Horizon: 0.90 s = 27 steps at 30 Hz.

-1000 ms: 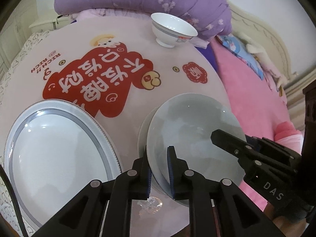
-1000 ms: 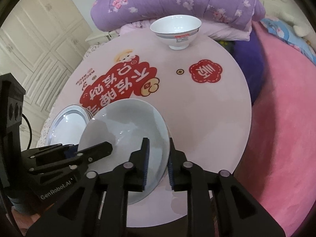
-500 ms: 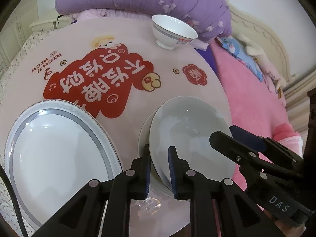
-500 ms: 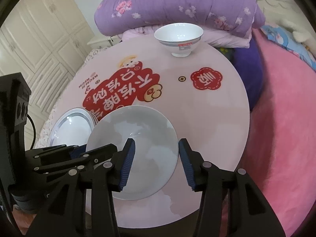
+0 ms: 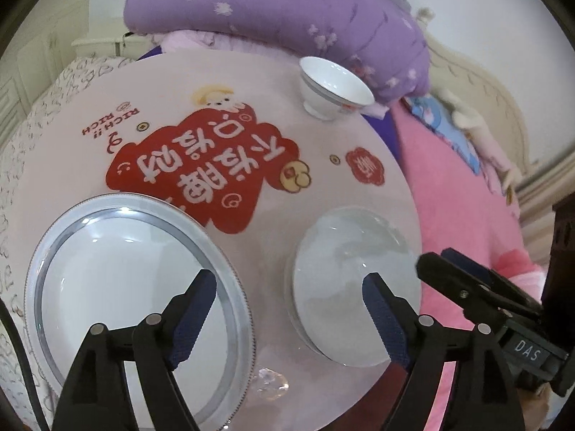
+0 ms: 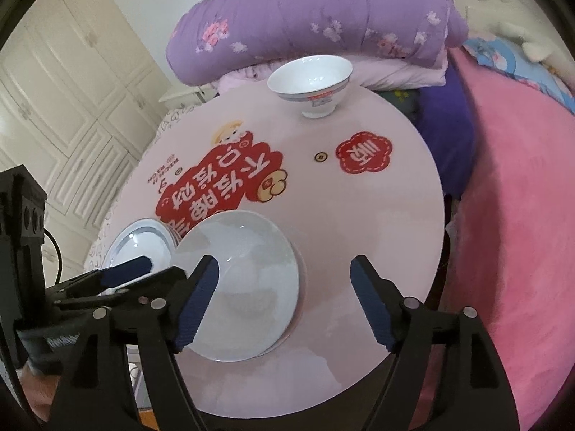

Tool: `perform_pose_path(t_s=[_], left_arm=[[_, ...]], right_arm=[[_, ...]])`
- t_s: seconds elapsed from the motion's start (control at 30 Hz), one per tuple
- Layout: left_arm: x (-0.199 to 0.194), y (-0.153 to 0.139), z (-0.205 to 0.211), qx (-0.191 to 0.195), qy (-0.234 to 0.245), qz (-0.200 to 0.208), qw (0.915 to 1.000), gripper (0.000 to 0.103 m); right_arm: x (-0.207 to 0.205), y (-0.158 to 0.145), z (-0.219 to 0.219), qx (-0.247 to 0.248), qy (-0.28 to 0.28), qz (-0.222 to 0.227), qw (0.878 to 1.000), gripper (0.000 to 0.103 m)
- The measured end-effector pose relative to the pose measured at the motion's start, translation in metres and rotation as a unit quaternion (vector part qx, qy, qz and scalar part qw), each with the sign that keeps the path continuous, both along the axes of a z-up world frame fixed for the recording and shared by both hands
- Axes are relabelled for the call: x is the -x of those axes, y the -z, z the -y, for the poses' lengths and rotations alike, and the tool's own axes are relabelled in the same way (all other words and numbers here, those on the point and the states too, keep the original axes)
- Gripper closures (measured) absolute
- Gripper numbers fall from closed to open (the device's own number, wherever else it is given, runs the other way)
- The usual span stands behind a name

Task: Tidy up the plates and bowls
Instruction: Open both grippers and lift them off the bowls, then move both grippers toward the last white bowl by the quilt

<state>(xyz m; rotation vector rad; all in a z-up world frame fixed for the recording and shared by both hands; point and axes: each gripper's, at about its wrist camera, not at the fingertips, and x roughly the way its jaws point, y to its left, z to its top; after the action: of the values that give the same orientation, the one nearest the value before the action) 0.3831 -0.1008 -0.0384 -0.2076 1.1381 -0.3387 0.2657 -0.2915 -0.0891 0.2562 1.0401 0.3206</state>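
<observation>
A plain white plate [image 5: 345,287] lies stacked on another white plate at the round table's near right; it also shows in the right wrist view [image 6: 248,280]. A larger grey-rimmed plate [image 5: 118,287] lies at the near left, also in the right wrist view [image 6: 140,244]. A white bowl [image 5: 332,88] stands at the far edge, also in the right wrist view [image 6: 312,82]. My left gripper [image 5: 287,287] is open and empty above the gap between the plates. My right gripper [image 6: 284,276] is open and empty over the white plate's right edge.
The round pink table [image 6: 395,215] has a red printed picture. Purple folded bedding [image 5: 280,10] lies behind the bowl. A pink bed cover [image 6: 521,215] lies to the right. White cabinets [image 6: 64,89] stand at the left.
Both grippers let go of the white plate, which now lies flat on the plate beneath. Both opened wide and drew back a little.
</observation>
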Motion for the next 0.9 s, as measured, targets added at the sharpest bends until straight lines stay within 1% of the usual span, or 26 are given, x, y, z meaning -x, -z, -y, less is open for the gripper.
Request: perform_pose_path(t_s=[0.07,0.1,0.13,0.2,0.27,0.37,0.53,0.67,0.9], left_arm=[[-0.004,0.001,-0.006,0.007,0.001,-0.002,1.0000,0.021],[-0.006,0.001,-0.008,0.009,-0.001,-0.002,1.0000,0.020],[-0.010,0.002,-0.011,0.011,-0.003,-0.003,0.9999,0.017],[-0.020,0.003,-0.017,0.018,-0.009,-0.002,0.9998,0.012],[-0.031,0.004,-0.022,0.019,-0.019,0.001,0.9996,0.006],[-0.050,0.003,-0.029,0.021,-0.032,0.001,0.9992,0.006],[-0.084,-0.010,-0.039,0.026,-0.057,0.014,0.9979,0.005],[-0.106,-0.019,-0.038,0.022,-0.064,0.028,0.9973,0.004],[-0.142,-0.029,-0.021,0.016,-0.053,0.034,0.9979,0.004]], right_arm=[[-0.003,0.000,0.003,-0.013,0.003,0.002,1.000,0.018],[-0.005,0.000,0.004,-0.019,0.005,0.005,1.000,0.012],[-0.008,0.000,0.005,-0.025,0.007,0.008,1.000,0.005],[-0.015,0.000,0.009,-0.039,0.016,0.014,0.999,0.001],[-0.024,0.001,0.014,-0.051,0.024,0.014,0.998,0.000],[-0.038,-0.002,0.020,-0.058,0.032,0.017,0.998,0.000],[-0.066,-0.009,0.034,-0.065,0.044,0.024,0.997,0.000],[-0.086,-0.012,0.044,-0.069,0.052,0.026,0.996,0.000],[-0.123,-0.015,0.061,-0.070,0.068,0.023,0.995,0.000]])
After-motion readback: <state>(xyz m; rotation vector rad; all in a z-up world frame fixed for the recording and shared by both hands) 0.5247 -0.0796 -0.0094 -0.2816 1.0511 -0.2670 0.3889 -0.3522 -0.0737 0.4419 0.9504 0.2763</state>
